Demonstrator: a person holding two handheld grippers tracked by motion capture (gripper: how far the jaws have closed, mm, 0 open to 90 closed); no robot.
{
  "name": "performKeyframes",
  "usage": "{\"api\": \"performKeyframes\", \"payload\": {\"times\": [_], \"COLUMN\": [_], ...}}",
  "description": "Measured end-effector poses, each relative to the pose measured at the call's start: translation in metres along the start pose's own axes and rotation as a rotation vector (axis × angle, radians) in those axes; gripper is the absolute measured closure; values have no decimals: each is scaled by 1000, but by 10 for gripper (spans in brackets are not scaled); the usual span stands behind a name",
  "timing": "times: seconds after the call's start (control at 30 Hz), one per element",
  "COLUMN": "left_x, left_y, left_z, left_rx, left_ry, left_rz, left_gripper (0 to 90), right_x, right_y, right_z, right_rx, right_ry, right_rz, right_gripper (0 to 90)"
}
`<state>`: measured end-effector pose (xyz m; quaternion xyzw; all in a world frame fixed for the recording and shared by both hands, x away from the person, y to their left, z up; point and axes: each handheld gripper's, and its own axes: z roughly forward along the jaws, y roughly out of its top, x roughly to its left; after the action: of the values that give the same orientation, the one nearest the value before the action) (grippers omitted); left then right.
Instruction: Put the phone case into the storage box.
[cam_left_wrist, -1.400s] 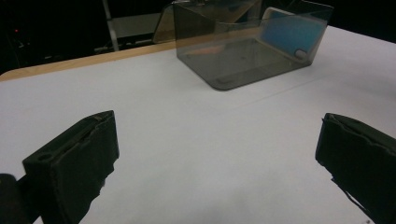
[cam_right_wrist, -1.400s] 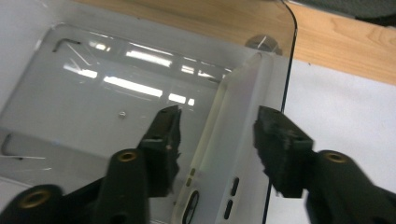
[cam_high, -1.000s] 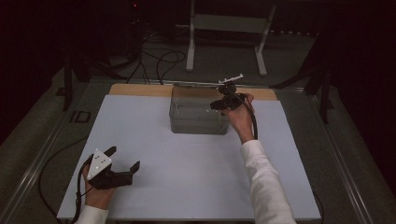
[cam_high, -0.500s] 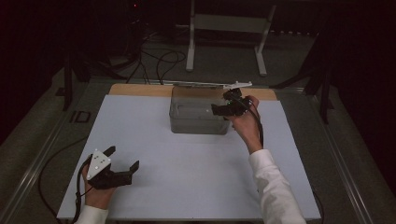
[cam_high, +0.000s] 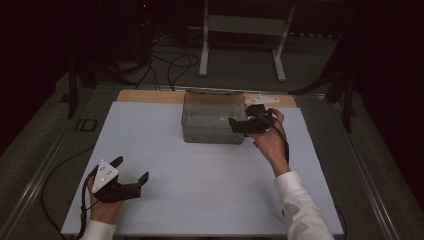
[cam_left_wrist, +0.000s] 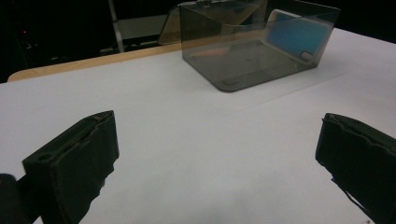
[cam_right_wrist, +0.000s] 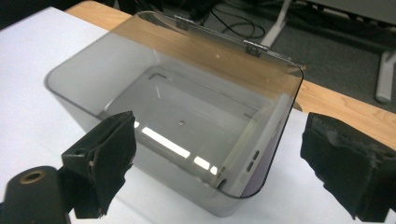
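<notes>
On white surface (cam_high: 210, 195): right gripper (cam_high: 239, 125) spread open at smoky plastic box (cam_high: 212, 125) holding phone (cam_right_wrist: 254, 154); left gripper (cam_high: 131, 175) open, empty.

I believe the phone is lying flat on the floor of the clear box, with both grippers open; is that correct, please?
Not quite: the phone stands on edge, leaning against an end wall of the clear box, as the right gripper view shows. Both the left gripper and the right gripper are indeed open.

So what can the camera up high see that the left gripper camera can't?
The high view alone takes in the person's two hands, the right hand-held gripper open at the box's right end, and the floor cables. The left gripper view alone reveals the blue back of a phone leaning inside the box. Both share the see-through box and white table.
</notes>
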<state>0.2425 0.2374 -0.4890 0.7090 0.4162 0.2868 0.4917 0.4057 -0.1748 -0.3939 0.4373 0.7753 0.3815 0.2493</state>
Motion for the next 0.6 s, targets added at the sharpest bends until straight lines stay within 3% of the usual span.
{"api": "performKeyframes", "payload": {"times": [0.37,0.6], "left_x": [0,0], "left_y": [0,0], "left_z": [0,0], "left_rx": [-2,0], "left_ry": [5,6], "left_rz": [-4,-4], "left_gripper": [2,2], "right_x": [9,14], "right_y": [-31,-63], "right_z": [-30,-48], "right_rx": [-47,-66], "right_ry": [17,33], "right_rz": [-32,-38], "right_gripper": [98,96]}}
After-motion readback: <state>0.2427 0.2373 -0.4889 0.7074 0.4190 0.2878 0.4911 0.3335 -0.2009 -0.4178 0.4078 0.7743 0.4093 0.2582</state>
